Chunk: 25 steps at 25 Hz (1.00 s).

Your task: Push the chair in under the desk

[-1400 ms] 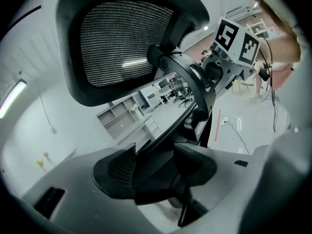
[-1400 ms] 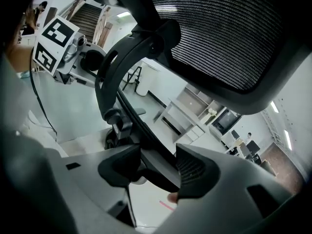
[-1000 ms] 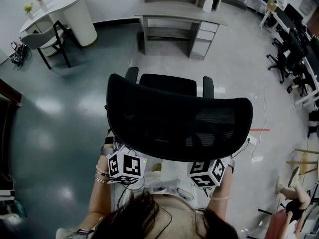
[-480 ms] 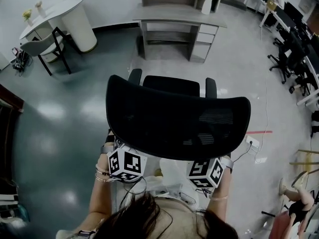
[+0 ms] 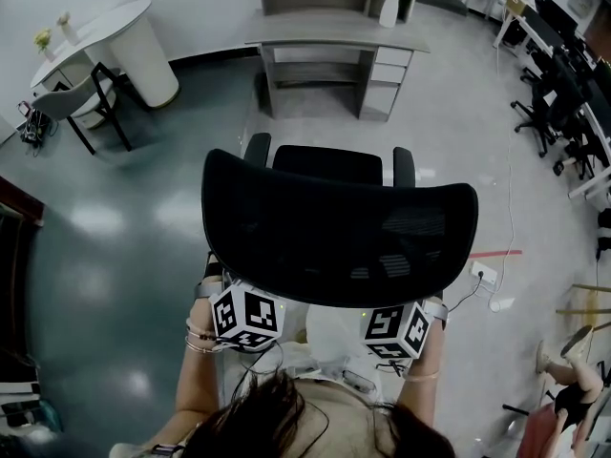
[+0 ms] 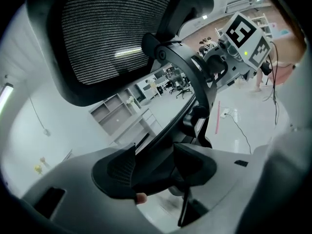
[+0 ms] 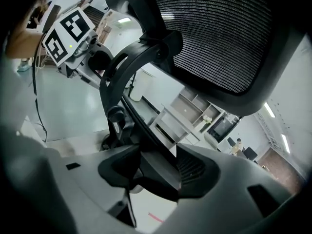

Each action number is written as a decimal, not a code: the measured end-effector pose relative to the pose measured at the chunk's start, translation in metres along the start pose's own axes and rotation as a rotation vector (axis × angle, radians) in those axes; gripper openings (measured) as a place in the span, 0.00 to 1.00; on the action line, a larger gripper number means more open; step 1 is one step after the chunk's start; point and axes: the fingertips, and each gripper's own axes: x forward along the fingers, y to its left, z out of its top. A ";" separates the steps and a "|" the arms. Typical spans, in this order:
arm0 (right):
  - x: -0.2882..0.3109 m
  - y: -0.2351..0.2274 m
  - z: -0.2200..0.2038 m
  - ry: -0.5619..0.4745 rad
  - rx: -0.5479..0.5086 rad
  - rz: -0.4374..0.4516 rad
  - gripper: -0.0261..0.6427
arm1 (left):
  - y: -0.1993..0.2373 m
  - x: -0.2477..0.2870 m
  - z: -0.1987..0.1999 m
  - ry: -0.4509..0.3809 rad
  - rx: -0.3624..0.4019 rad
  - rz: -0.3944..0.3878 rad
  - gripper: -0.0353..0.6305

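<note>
Glossy grey office floor (image 5: 95, 256). The left gripper (image 6: 155, 155) and right gripper (image 7: 158, 160) jaws each clamp the rear frame of the mesh office chair (image 5: 339, 227). Its seat points at the desk (image 5: 334, 41), well apart; the backrest spans left to right.

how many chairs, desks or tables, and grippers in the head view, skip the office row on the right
Chairs: 2, black office chair, side chair
Desks or tables: 2, grey desk, round white table
Grippers: 2, left gripper, right gripper
Total: 6
</note>
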 end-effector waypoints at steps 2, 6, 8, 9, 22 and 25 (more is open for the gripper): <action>0.004 -0.004 0.002 -0.003 -0.001 -0.001 0.39 | 0.004 0.005 0.002 -0.001 -0.017 -0.007 0.41; 0.014 -0.008 0.006 -0.029 -0.005 0.003 0.39 | 0.010 0.014 0.002 0.028 -0.016 -0.031 0.41; 0.018 -0.012 0.006 -0.042 -0.006 0.001 0.39 | 0.011 0.019 0.004 0.033 -0.024 -0.044 0.41; 0.020 -0.014 0.005 -0.043 -0.006 0.000 0.39 | 0.011 0.021 0.006 0.033 -0.031 -0.050 0.41; 0.054 -0.038 0.008 -0.036 0.001 0.009 0.39 | 0.030 0.058 0.016 0.051 -0.017 -0.012 0.41; 0.062 -0.044 0.010 -0.037 -0.003 0.018 0.39 | 0.034 0.066 0.019 0.062 -0.027 -0.018 0.41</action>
